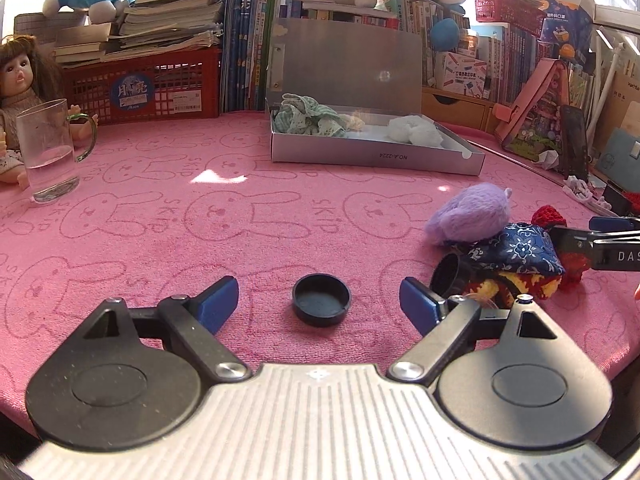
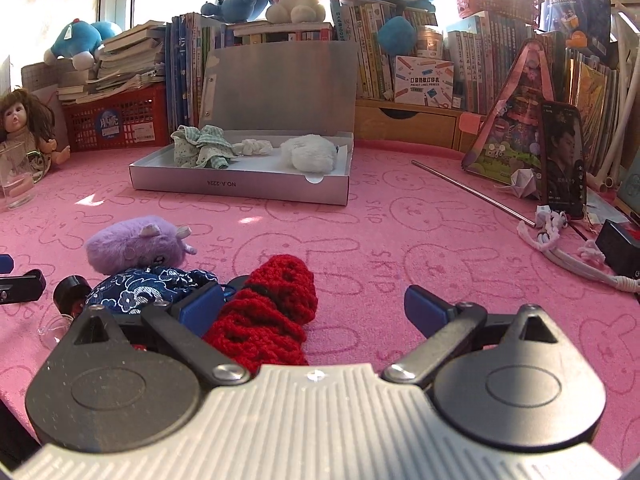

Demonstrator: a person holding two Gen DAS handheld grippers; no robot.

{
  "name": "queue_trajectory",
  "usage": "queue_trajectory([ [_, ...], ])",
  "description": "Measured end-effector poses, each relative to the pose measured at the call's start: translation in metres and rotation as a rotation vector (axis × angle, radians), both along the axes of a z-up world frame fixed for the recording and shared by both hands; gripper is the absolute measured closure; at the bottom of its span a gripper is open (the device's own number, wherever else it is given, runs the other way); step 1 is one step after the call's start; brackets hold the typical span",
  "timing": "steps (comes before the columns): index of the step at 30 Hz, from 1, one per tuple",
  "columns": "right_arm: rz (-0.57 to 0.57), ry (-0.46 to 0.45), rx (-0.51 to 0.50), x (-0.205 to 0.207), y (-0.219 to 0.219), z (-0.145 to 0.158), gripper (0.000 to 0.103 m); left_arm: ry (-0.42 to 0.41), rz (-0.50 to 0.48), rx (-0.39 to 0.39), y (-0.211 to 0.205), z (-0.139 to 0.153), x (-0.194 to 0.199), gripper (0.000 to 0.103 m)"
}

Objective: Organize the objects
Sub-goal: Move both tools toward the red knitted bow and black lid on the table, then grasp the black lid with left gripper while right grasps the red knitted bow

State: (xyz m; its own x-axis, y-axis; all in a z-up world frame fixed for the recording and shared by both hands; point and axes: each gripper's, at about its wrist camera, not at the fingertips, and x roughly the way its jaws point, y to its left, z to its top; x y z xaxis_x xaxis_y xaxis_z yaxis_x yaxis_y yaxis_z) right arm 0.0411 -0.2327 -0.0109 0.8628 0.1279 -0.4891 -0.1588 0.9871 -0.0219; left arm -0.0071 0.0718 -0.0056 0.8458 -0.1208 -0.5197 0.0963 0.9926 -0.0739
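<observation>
Framing small round black plastic cap [image 1: 321,305] between fingers of released left tool [image 1: 319,300] | right tool [image 2: 312,308] released, red knitted pouch [image 2: 272,304] beside its left finger | risk: cap nudged away if approached off-centre

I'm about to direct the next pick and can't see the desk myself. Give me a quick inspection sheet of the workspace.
Surface: pink cloth with rabbit print covers the desk.
Job's things: open grey box holds a green cloth, a small white piece and white fluff; purple plush, blue pouch, red knit piece and black cap lie loose in front.
Clutter: glass mug, doll, metal rod, phone.
Grippers: left gripper open around the cap; right gripper open, red knit between its fingers.
Cables: white cord at right.
Surroundings: books, plush toys, red crate.
</observation>
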Motion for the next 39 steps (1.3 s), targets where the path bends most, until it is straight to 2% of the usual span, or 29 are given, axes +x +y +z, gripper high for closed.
queue_trajectory([
  [6,0.023,0.004,-0.039,-0.01,0.004,-0.004,0.003,0.007,0.016,0.007,0.005,-0.005,-0.003,0.013],
  [11,0.016,0.013,-0.062,-0.013,0.001,-0.005,0.003,0.005,0.03,0.015,0.006,-0.004,-0.004,0.021],
  [20,0.044,0.044,-0.126,-0.02,-0.01,0.001,0.003,0.002,0.029,0.016,0.007,-0.003,-0.004,0.024],
  [24,0.088,0.113,-0.014,-0.02,-0.013,0.004,0.017,-0.001,0.025,0.017,0.004,-0.003,-0.002,0.024],
  [28,0.133,0.153,0.006,-0.017,-0.001,-0.001,0.032,-0.003,0.022,0.013,0.003,-0.003,0.0,0.024],
  [29,0.137,0.16,-0.021,-0.016,0.005,-0.003,0.048,-0.003,0.021,0.012,0.002,-0.003,0.0,0.024],
  [30,0.138,0.151,-0.048,-0.017,0.008,-0.003,0.053,-0.004,0.021,0.01,0.002,-0.003,0.0,0.024],
  [33,0.157,0.141,-0.119,-0.016,0.011,0.001,0.06,-0.004,0.022,0.005,0.002,-0.003,0.001,0.024],
  [35,0.149,0.125,-0.202,-0.014,0.009,0.003,0.058,-0.004,0.022,0.002,0.002,-0.003,0.002,0.024],
  [36,0.14,0.118,-0.241,-0.013,0.007,0.003,0.048,-0.004,0.022,0.002,0.001,-0.004,0.003,0.024],
  [39,0.107,0.103,-0.316,-0.008,-0.003,0.005,0.044,-0.004,0.022,0.002,0.001,-0.004,0.003,0.024],
])
